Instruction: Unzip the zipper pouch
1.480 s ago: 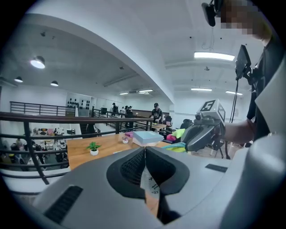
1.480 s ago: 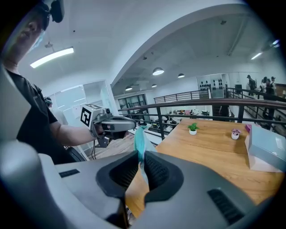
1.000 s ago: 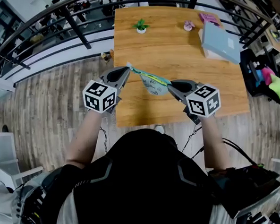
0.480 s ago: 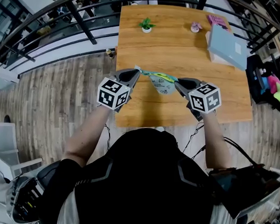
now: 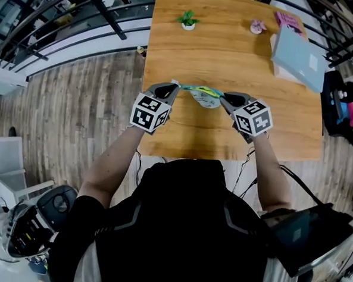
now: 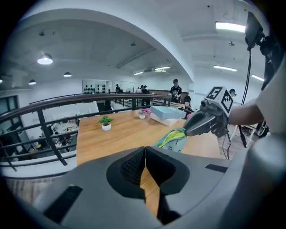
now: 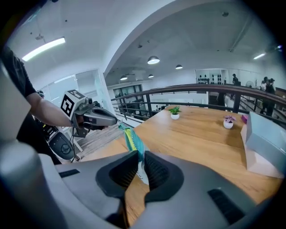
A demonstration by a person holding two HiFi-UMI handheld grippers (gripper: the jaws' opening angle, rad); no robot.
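Pouch (image 7: pixel 131 140) between right tongs (image 7: pixel 139 156)

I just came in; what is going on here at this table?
A person holds a zipper pouch above the wooden table with two grippers. The left gripper is shut on one end, the right gripper on the other, so the pouch hangs stretched between them. Whether it is unzipped yet cannot be told.
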